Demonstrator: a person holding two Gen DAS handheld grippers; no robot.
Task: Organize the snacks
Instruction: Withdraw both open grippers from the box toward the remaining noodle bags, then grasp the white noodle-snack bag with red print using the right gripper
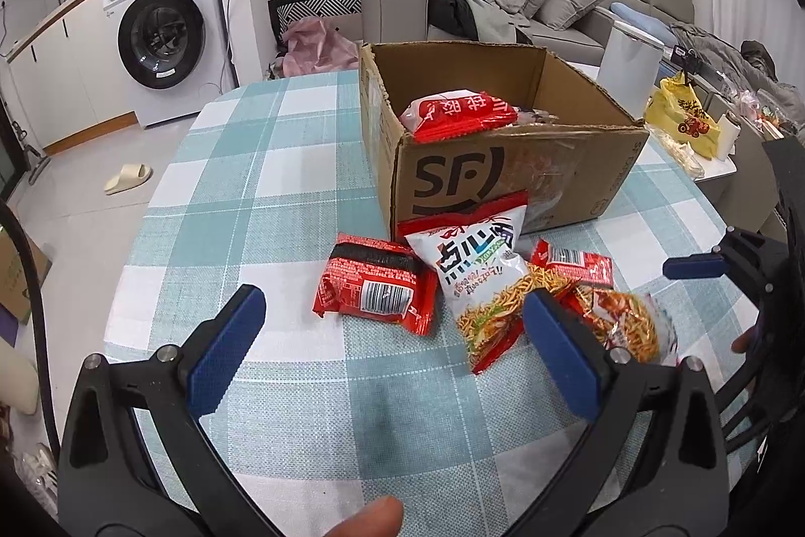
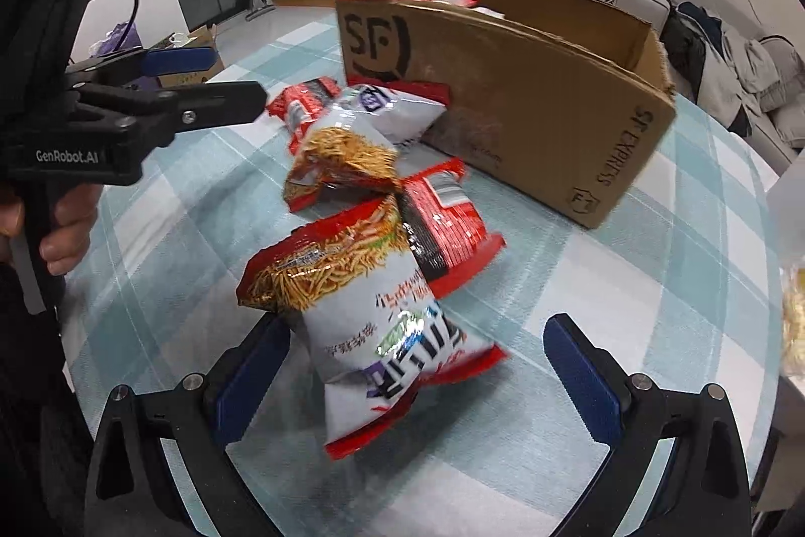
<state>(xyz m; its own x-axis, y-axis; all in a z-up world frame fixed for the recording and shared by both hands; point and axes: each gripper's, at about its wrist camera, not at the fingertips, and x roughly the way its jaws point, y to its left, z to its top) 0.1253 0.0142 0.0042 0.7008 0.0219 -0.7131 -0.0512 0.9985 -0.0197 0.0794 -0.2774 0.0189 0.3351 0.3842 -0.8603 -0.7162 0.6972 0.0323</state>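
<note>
Snacks sit clustered on the table [image 1: 282, 164] against the SF box [image 1: 503, 179], handy for loading. Our right gripper [image 2: 417, 356] is wide open around the nearest white noodle bag [image 2: 382, 325], not clamped; left gripper [image 1: 392, 335] wide open, empty.

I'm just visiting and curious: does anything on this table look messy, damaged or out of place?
Yes. Several snack packets lie jumbled in front of the cardboard box, overlapping: a white noodle-snack bag leans on the box, beside a red packet. The box's top edge is ragged and torn. Nothing looks spilled.
</note>
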